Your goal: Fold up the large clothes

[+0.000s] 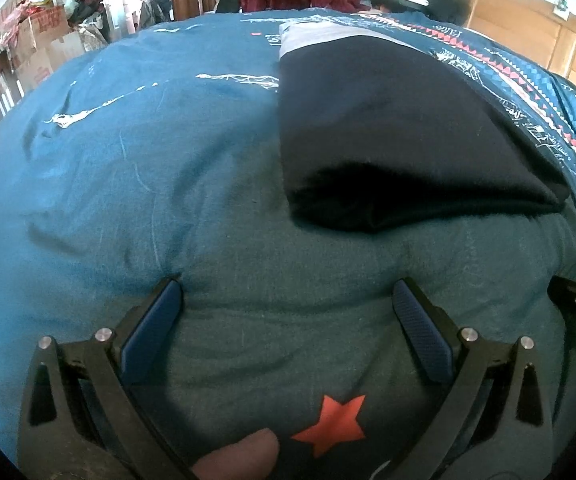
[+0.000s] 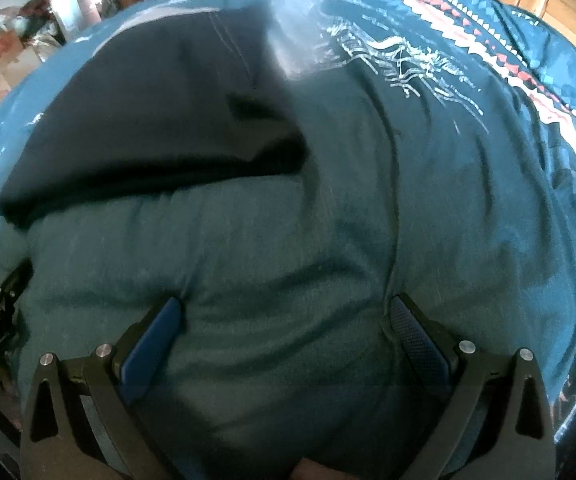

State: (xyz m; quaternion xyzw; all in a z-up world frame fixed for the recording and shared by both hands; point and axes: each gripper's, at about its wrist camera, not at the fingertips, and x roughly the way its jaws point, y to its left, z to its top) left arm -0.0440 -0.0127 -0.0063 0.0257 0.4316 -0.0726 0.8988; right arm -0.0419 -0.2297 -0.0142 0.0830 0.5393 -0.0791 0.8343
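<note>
1. Our left gripper (image 1: 286, 292) is down on the teal sheet (image 1: 128, 168), fingers spread wide, nothing between them but sheet.
2. The blue pads (image 1: 150, 336) press their tips into the sheet, and it puckers around them.
3. Ahead of the left fingers and a touch to their right lies the dark garment (image 1: 387, 128), folded flat on the sheet, its near edge rounded over with a shadowed gap under the fold.
4. A grey band (image 1: 319, 38) shows at the garment's far end.
5. Behind the left fingers, a red star (image 1: 335, 424) is printed on the sheet, with a fingertip (image 1: 244, 456) just beside it.
6. Our right gripper (image 2: 284, 308) is on the sheet too, fingers equally wide apart, gripping nothing.
7. From the right wrist view, the garment (image 2: 148, 120) sits ahead and left of the fingers, clear of them.
8. Ahead and right of those fingers runs a red-and-white border (image 2: 487, 44) with white stitching (image 2: 399, 60) near it.
9. The right wrist view is blurred.
</note>
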